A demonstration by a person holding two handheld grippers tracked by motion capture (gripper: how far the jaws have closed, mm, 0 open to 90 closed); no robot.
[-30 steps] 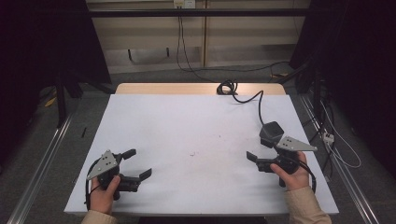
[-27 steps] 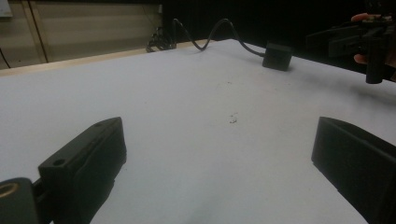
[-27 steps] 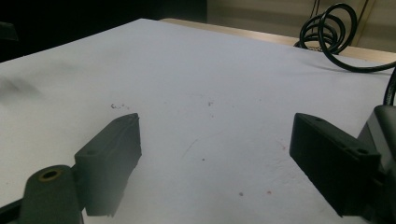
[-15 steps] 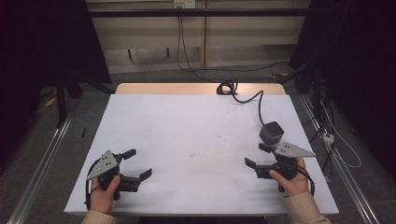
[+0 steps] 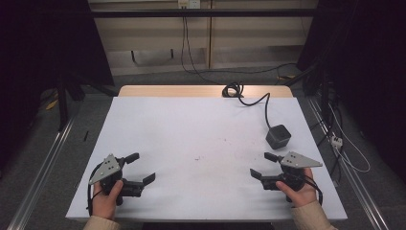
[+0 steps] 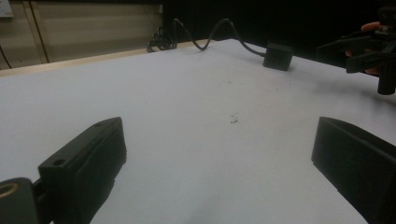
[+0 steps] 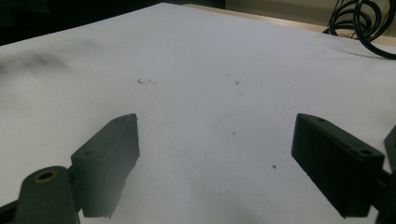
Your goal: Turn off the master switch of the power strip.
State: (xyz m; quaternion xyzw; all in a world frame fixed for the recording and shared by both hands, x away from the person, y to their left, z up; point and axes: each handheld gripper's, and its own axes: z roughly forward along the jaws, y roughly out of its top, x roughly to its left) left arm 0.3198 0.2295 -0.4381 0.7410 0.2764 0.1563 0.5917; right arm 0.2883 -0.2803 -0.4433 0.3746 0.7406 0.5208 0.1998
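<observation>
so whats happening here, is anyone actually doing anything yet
Not yet. A person holds the left gripper and the right gripper low over the near edge of the white table, both open and holding nothing. The one object is a small black box on a black cable, untouched at the right side.

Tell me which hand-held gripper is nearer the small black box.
The right hand-held gripper: the black box sits just beyond it, while the left hand-held gripper is across the table.
</observation>
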